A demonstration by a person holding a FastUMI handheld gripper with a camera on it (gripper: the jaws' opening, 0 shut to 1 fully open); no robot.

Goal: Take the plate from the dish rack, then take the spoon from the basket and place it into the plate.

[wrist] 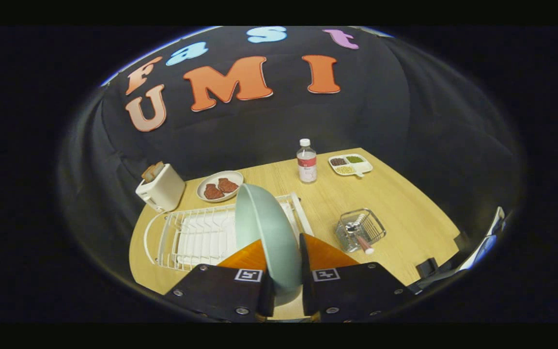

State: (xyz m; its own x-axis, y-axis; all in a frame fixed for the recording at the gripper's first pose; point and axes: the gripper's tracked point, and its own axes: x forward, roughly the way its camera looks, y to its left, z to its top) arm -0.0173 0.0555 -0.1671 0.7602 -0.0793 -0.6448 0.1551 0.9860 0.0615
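The gripper (pixel 286 291) is closed on the pale green plate (pixel 264 237), one finger pressing each face of its rim, so the plate stands on edge between them and rises ahead of the fingers; held by the rim like this it stays upright, as it would stand in the slots of the white dish rack (pixel 196 235) just beyond and to the left; I judge it lifted clear of the rack, though its lower edge is hidden by the fingers. The spoon (pixel 359 235) lies in the wire basket (pixel 361 228) ahead and to the right on the desk (pixel 405 208), its handle poking toward the gripper, which makes it easy to reach; the plate likely needs a bare patch of desk first.
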